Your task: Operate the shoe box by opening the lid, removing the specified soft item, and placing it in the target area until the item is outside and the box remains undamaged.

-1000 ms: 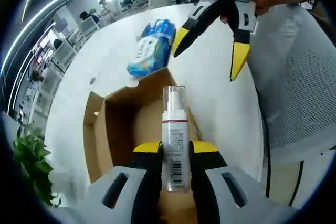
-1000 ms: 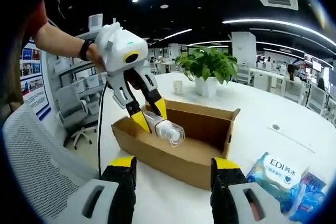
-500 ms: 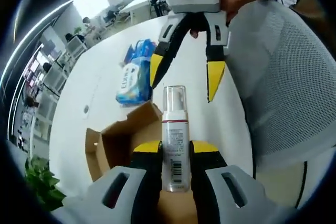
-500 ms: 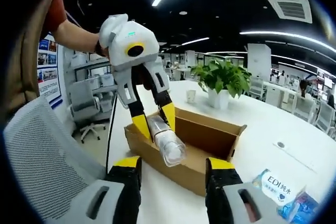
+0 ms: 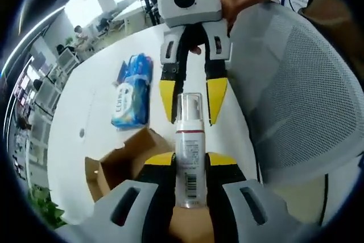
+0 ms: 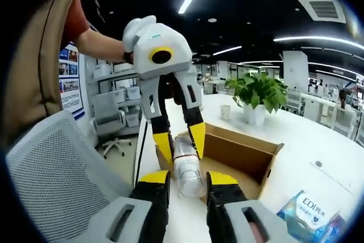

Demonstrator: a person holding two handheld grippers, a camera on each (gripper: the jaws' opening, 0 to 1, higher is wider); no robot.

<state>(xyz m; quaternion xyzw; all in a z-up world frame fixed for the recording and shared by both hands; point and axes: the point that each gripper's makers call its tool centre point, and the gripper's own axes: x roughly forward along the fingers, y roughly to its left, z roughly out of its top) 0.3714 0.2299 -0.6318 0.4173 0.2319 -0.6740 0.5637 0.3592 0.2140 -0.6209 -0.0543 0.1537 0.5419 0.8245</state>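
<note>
A clear pump bottle [image 5: 188,152] is pinched between the jaws of the left hand-held gripper [image 5: 189,166] and held in the air above the near end of the open cardboard box [image 5: 122,160], so it is already out of the box. The right hand-held gripper [image 5: 189,98] is brought in from the opposite side, its yellow-tipped jaws spread to either side of the bottle's cap end; in the right gripper view the cap [image 6: 189,181] is seen between the right hand-held gripper's [image 6: 188,181] jaws, but whether they are touching it cannot be told.

A handover is judged to be in progress. The bottle could be dropped if the left grip is loosened before the right jaws are closed firmly, and the smooth, round plastic could slip or twist out of a pinch taken only at the cap. A fall onto the box edge could dent the cardboard wall [image 6: 242,155]; a hard squeeze could crack the clear cap.

Beyond the box, a blue packet of tissues [image 5: 129,92] lies on the white table [image 5: 94,106], well apart from the bottle. A mesh chair [image 5: 301,95] stands just beside the table edge, close to the person's arm. A potted plant [image 6: 257,92] stands past the far end of the box. Nothing lies between the bottle and the bare table beside the box.
</note>
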